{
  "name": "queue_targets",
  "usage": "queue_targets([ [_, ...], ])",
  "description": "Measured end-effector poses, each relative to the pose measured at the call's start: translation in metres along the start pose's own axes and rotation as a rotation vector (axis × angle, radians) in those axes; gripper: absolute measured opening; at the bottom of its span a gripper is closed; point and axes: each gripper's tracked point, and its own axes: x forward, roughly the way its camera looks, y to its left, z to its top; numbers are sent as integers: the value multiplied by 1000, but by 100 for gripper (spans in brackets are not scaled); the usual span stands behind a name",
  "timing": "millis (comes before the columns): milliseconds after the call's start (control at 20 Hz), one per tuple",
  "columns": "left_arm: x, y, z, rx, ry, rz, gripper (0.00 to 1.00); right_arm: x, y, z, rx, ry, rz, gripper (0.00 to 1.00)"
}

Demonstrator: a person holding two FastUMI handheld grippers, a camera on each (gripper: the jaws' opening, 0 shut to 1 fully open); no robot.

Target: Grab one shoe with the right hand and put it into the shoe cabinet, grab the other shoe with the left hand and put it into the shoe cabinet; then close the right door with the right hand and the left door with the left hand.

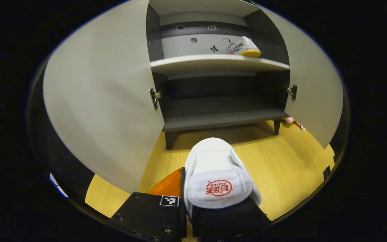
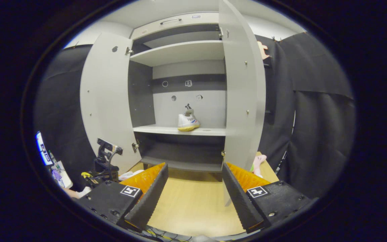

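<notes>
White shoe (image 1: 215,174) clamped between left gripper's (image 1: 188,215) jaws.

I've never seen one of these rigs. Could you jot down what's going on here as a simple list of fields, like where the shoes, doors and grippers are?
Left gripper: shut on a white shoe, held above the wooden floor in front of the shoe cabinet
Right gripper: open, holding nothing
Other shoe: white with a yellow sole, already on the middle shelf
Left door: open
Right door: open
Task left: place the second shoe, close both doors
</notes>
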Motion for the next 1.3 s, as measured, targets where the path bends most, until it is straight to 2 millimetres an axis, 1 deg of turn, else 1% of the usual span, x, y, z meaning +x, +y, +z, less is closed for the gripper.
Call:
queue_targets([
  [100, -4, 7, 26, -2, -49, 15, 18, 3, 6, 9, 4, -19, 28, 100],
  [250, -5, 12, 59, -35, -100, 27, 17, 6, 15, 24, 7, -55, 71, 100],
  [350, -13, 11, 81, -58, -126, 44, 17, 9, 23, 30, 0, -73, 103, 100],
  [450, -8, 11, 104, -71, -159, 60, 18, 11, 30, 32, -20, -83, 131, 100],
  [500, -5, 9, 109, -76, -173, 62, 17, 11, 33, 32, -30, -87, 146, 100],
  [550, -4, 7, 125, -73, -190, 60, 17, 11, 36, 33, -39, -89, 157, 100],
  [600, 2, 6, 139, -67, -203, 59, 18, 11, 38, 32, -43, -92, 170, 100],
  [650, 10, 6, 162, -67, -217, 63, 17, 11, 41, 34, -49, -96, 181, 100],
  [700, 17, 6, 177, -68, -229, 66, 17, 11, 42, 33, -56, -98, 190, 100],
  [800, 34, 3, 199, -69, -249, 77, 17, 12, 45, 33, -72, -99, 205, 100],
  [1000, 85, -1, 255, -61, -270, 85, 17, 13, 44, 32, -103, -99, 216, 100],
  [1050, 99, -6, 263, -57, -271, 79, 17, 14, 44, 32, -107, -96, 215, 100],
  [1150, 131, -9, 271, -60, -253, 67, 17, 16, 42, 30, -111, -90, 210, 100],
  [1300, 169, -11, 272, -69, -198, 71, 17, 23, 32, 26, -112, -67, 185, 100],
])
